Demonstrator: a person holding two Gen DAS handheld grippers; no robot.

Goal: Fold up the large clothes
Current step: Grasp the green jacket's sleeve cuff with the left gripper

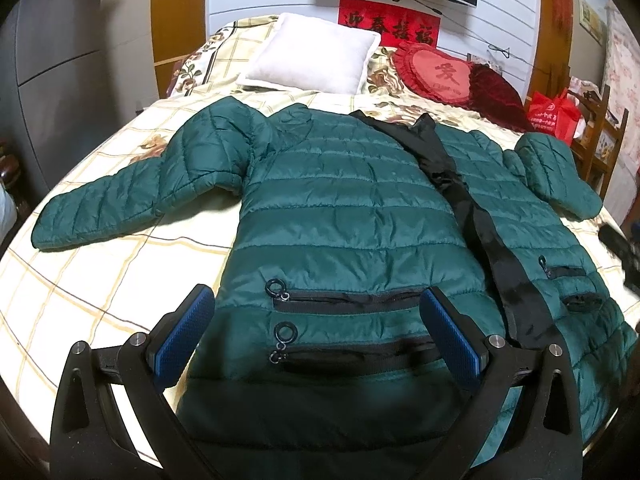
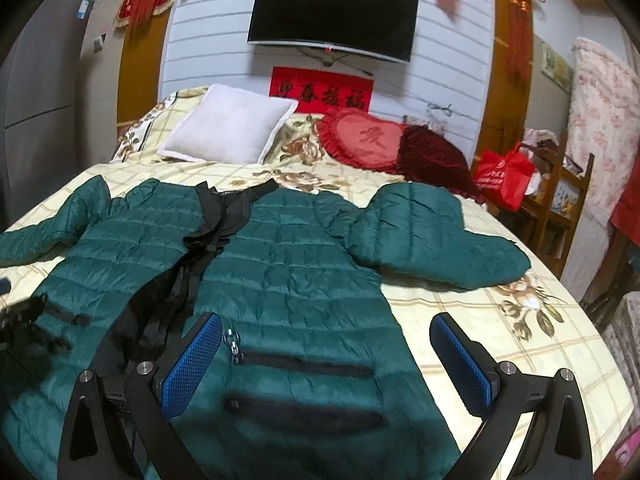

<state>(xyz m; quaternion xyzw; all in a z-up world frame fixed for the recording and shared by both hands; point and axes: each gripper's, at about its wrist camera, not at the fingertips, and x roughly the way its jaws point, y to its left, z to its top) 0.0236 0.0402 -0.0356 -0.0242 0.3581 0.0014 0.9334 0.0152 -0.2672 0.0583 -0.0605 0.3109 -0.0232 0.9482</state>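
A dark green quilted jacket (image 1: 340, 200) lies flat on the bed, front up, with black lining along its open middle and zip pockets near the hem. It also shows in the right wrist view (image 2: 288, 272). Its left sleeve (image 1: 120, 200) stretches out to the left. Its right sleeve (image 2: 432, 236) is bent at the right. My left gripper (image 1: 316, 312) is open above the left front panel near the hem, holding nothing. My right gripper (image 2: 326, 340) is open above the right front panel by its pockets, holding nothing.
The bed has a cream checked floral sheet (image 1: 100, 280). A white pillow (image 1: 312, 54) and a red heart cushion (image 1: 440, 72) lie at its head. A red bag (image 2: 504, 176) stands on a wooden chair at the right. A TV (image 2: 332, 16) hangs on the wall.
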